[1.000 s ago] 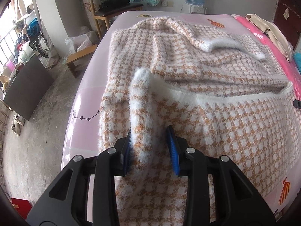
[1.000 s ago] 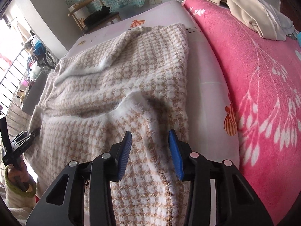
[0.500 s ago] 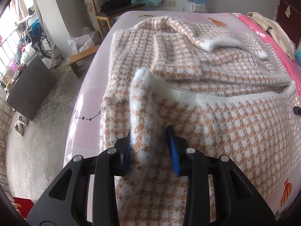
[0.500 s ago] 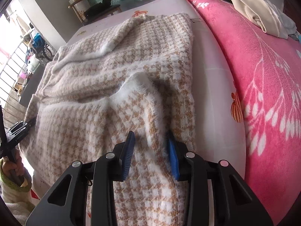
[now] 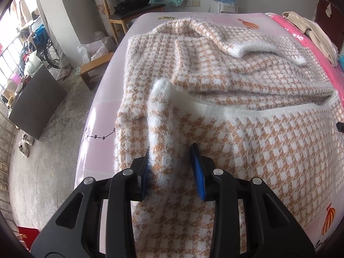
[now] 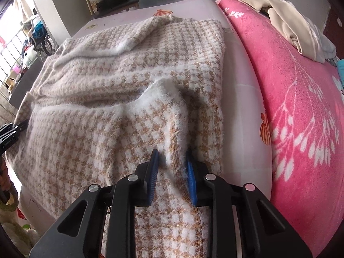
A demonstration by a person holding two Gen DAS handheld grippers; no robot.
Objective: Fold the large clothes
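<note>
Both grippers pinch up ridges of a fuzzy tan-and-white checked sweater (image 5: pixel 247 90) spread on a pink-sheeted bed (image 5: pixel 101 116).

A pink blanket (image 6: pixel 301 111) with beige clothes (image 6: pixel 286 23) heaped on it lies just beside the sweater's right edge; a wooden chair (image 5: pixel 129 10) and a low stool (image 5: pixel 94 68) stand off the bed's far corner. The left gripper (image 5: pixel 172 165) sits narrowly open, its pads pressing a raised fold near the sweater's left edge, as it did a second ago. The right gripper (image 6: pixel 171 167) has just been closing its jaws, and now squeezes a ridge near the right edge that lay loose between them before. Bare sheet borders the sweater on both sides.
</note>
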